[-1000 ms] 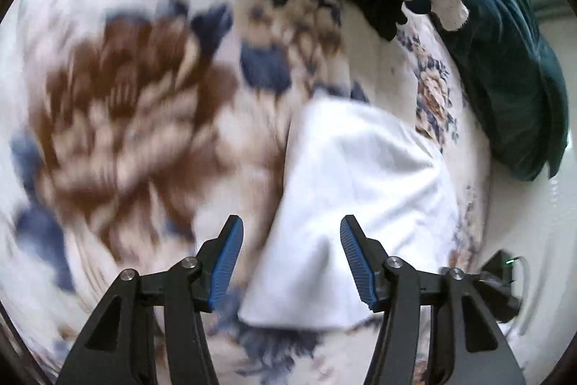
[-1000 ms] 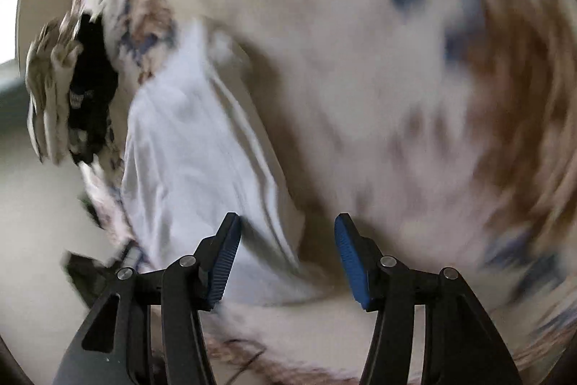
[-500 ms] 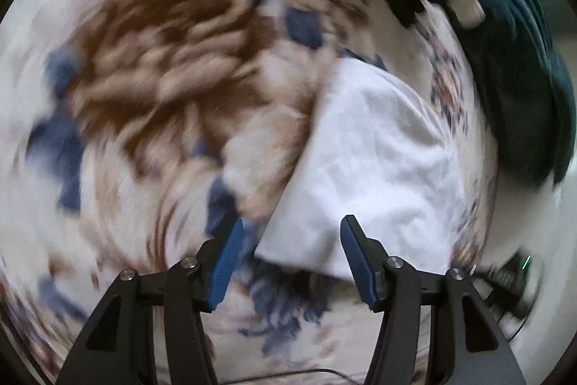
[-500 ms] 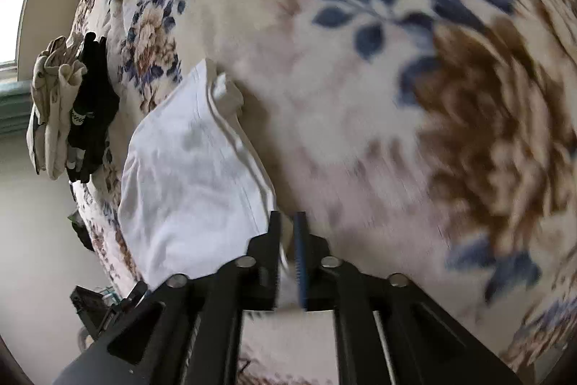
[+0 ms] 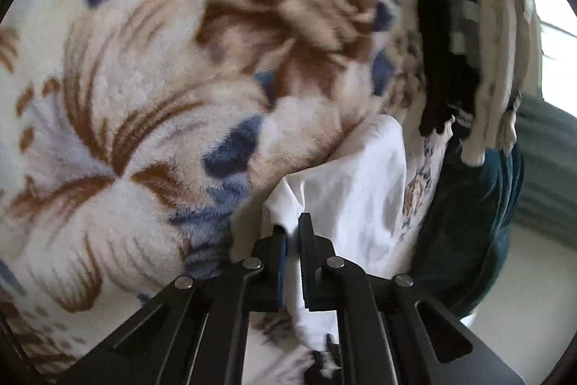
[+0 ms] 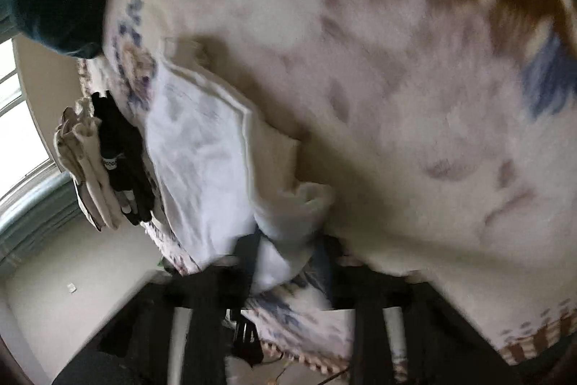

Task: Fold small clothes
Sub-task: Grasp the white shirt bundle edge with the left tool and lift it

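A small white garment (image 5: 360, 190) lies on a floral fleece blanket (image 5: 137, 89) near the bed's edge. My left gripper (image 5: 293, 230) is shut on the garment's near corner, with white cloth pinched between its blue pads. In the right wrist view the same white garment (image 6: 202, 154) has its near edge bunched up. My right gripper (image 6: 285, 251) holds that bunched edge between its fingers; the view is blurred by motion.
A black garment (image 5: 447, 60) and a cream one (image 5: 501, 67) lie folded at the blanket's edge; they also show in the right wrist view (image 6: 119, 165). A dark teal cushion (image 5: 479, 226) sits beside them. The pale floor (image 6: 65, 291) lies beyond the bed's edge.
My left gripper has closed on the white garment's corner. My right gripper, shut half a second ago, still holds the other edge, which is now bunched and lifted. Both views have swung.
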The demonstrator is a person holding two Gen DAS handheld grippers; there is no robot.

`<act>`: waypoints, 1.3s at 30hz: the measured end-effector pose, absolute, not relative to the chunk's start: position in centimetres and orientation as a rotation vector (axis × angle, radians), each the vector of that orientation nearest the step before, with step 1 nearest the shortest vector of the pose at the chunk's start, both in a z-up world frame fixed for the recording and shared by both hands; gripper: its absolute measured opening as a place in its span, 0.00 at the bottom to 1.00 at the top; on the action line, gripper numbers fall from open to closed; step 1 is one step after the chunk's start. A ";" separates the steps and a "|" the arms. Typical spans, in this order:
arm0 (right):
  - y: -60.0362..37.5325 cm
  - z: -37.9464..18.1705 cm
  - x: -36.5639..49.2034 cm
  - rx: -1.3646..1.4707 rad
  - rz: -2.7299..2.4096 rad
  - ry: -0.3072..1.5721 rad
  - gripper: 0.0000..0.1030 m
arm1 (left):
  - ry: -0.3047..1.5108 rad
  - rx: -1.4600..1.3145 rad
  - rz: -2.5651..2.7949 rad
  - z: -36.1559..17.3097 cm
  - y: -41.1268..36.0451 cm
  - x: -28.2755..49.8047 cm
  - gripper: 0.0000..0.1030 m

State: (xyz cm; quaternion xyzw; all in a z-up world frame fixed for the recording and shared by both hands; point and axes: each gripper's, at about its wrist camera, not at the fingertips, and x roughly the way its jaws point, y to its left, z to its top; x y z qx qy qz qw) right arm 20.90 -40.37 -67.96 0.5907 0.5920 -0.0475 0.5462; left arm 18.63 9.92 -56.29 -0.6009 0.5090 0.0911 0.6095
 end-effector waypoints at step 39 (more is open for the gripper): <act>-14.3 -54.1 45.2 0.050 0.608 1.641 0.53 | 1.093 -0.545 -0.268 -53.6 5.4 26.8 0.12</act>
